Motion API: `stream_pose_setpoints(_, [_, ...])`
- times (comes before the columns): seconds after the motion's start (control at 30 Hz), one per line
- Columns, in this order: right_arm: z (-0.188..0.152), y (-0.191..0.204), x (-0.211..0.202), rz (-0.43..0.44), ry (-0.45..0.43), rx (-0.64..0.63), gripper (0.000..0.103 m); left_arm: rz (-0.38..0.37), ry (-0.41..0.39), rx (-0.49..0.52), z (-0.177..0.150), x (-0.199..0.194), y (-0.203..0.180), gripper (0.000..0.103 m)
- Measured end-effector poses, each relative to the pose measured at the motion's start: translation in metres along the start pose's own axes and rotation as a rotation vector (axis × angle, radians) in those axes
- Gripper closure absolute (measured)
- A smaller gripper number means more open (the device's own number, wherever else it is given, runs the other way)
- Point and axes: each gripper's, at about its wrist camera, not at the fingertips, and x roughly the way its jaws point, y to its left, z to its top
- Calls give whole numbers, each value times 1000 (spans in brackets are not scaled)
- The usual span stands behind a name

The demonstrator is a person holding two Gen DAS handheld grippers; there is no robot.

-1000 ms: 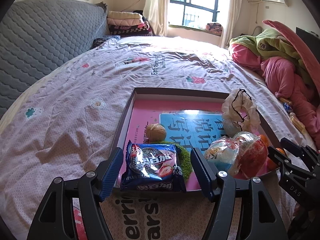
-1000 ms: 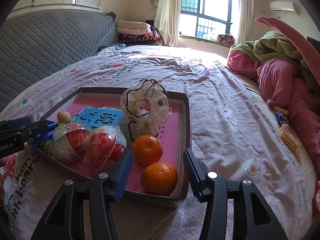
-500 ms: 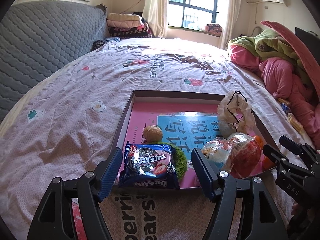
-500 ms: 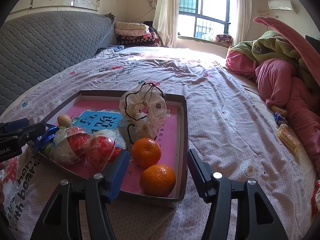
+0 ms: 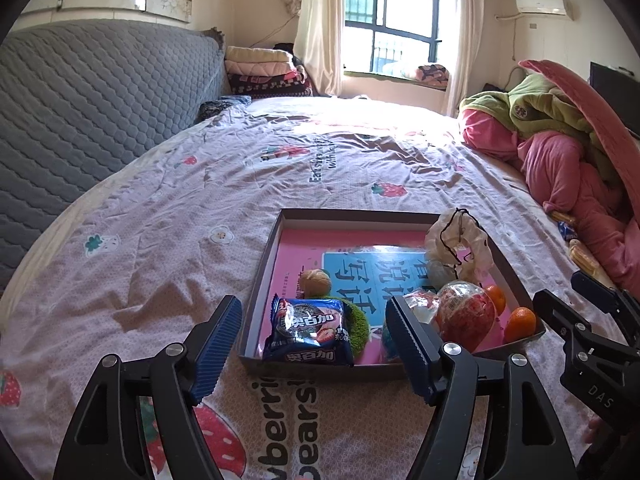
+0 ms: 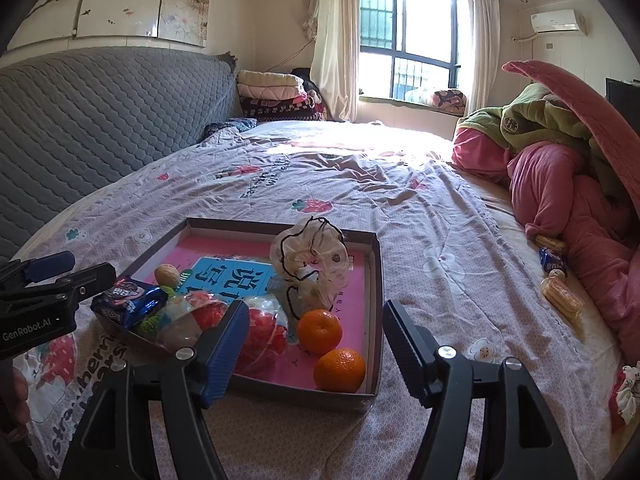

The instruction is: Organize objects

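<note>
A shallow brown box [image 5: 264, 280] [image 6: 378, 280] with a pink floor lies on the bed. It holds a blue cookie packet [image 5: 310, 330] [image 6: 128, 294], a walnut [image 5: 315, 280] [image 6: 167, 274], a green scrubber [image 5: 358, 322], clear-wrapped red snacks [image 5: 466, 314] [image 6: 260, 328], a crumpled plastic bag [image 5: 458, 240] [image 6: 310, 260] and two oranges [image 6: 319, 330] [image 6: 339, 370]. My left gripper [image 5: 316, 344] hovers above the box's near edge, jaws opening with nothing between them. My right gripper [image 6: 314, 354] hangs above the near right corner, jaws also opening and empty.
The floral bedsheet [image 5: 160, 220] spreads around the box. A grey quilted headboard [image 5: 80, 92] stands at the left. Pink and green bedding [image 6: 560, 168] is piled at the right, with loose snack packets [image 6: 560, 296] beside it. Folded blankets [image 6: 276, 96] sit near the window.
Both grippers have risen and drawn back from the box, so it looks smaller and farther away. The right jaws have spread wider. The objects in the box have not moved.
</note>
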Motion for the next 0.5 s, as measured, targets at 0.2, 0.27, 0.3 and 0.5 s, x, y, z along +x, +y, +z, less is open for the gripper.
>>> stream_pose_setpoints(0.2, [-10, 14, -16, 5, 18, -12, 29, 18, 2, 3, -17, -17, 7, 27])
stream_pose_setpoints(0.27, [-16, 17, -19, 8, 29, -12, 29, 29, 14, -3, -24, -20, 8, 27])
stream_pose_setpoints(0.3, [-18, 19, -20, 9, 34, -11, 28, 24, 20, -9, -27, -20, 9, 27])
stream_pose_setpoints(0.5, [-35, 27, -29, -2, 60, -7, 28, 23, 45, -21, -49, -25, 13, 26])
